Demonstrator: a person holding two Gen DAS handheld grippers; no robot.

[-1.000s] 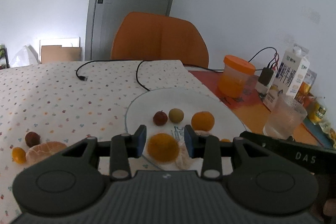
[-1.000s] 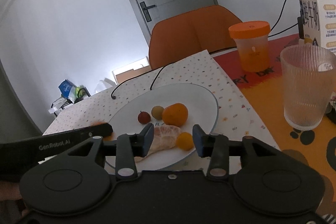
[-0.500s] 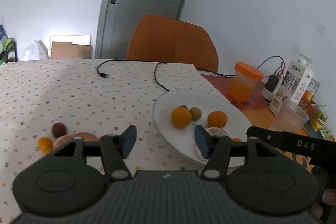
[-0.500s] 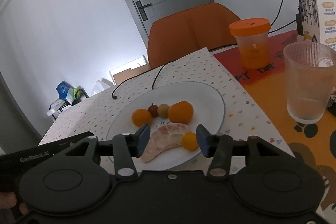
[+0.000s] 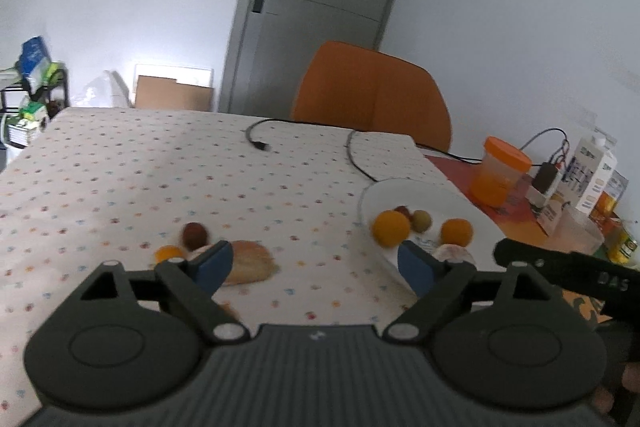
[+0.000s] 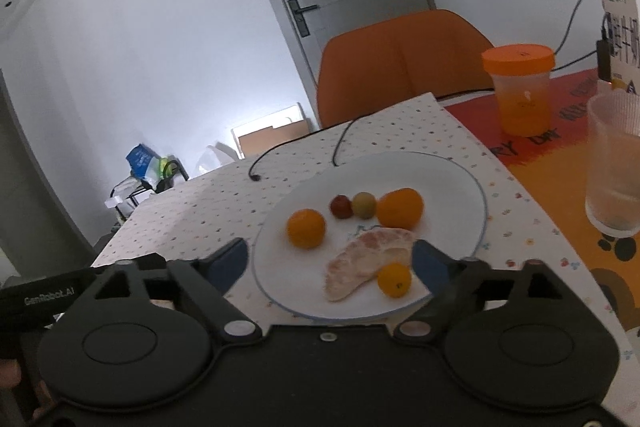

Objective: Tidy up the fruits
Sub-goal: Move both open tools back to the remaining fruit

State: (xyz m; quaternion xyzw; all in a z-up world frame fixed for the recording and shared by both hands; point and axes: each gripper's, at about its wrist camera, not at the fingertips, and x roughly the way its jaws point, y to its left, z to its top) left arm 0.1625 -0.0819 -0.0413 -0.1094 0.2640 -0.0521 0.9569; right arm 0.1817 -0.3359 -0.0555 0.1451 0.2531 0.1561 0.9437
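Note:
My left gripper (image 5: 316, 267) hangs over bare tablecloth, its jaws opening wide with nothing between them. Just ahead on the cloth lie a peeled citrus piece (image 5: 248, 263), a small kumquat (image 5: 168, 254) and a dark red fruit (image 5: 195, 234). The white plate (image 6: 472, 187) holds two oranges (image 6: 306, 228) (image 6: 400, 207), a red fruit (image 6: 341, 206) and a greenish fruit (image 6: 363, 204). My right gripper (image 6: 329, 265) sits at the plate's near edge, jaws opening. A peeled segment (image 6: 368, 263) and a kumquat (image 6: 394, 279) lie between the jaws, untouched by the pads.
Right of the plate, an orange mat (image 6: 560, 155) carries an orange-lidded cup (image 6: 520, 91), a ribbed glass (image 6: 616, 167) and a milk carton (image 6: 622, 27). A black cable (image 5: 304, 135) crosses the far cloth. An orange chair (image 5: 372, 95) stands behind the table.
The left gripper let its orange go onto the plate, swung left over the cloth and spread its jaws. The right jaws widened away from the segment and kumquat.

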